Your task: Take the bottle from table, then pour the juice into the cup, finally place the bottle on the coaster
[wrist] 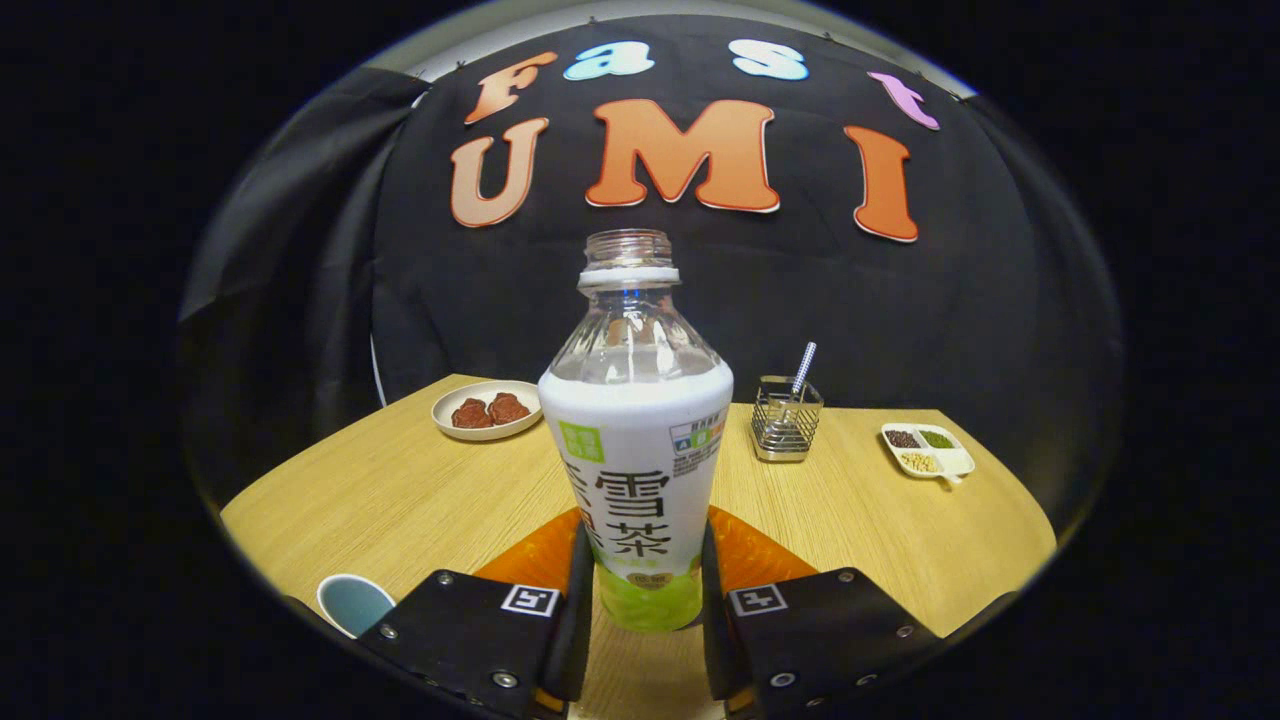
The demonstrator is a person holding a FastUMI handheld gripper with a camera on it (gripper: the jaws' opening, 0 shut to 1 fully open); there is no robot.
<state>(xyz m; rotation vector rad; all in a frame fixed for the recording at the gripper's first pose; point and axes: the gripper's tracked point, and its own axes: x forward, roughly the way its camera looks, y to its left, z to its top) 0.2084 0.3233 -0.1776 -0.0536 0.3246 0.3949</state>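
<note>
An uncapped clear bottle (638,440) with a white and green label stands upright between my fingers. My gripper (642,548) is shut on the bottle's lower half, one finger pressing each side. An orange coaster (752,555) lies under and just behind the bottle's base, mostly hidden by the fingers and the bottle. I cannot tell whether the base rests on it or hovers just above. A light blue cup (354,603) sits on the wooden table (400,500) to the left of my left finger, with its inside partly cut off.
Beyond the bottle to the left is a white plate (487,409) with two reddish-brown pieces. A wire holder (786,418) with a striped straw stands beyond it to the right. A small divided dish (927,450) of grains lies further right.
</note>
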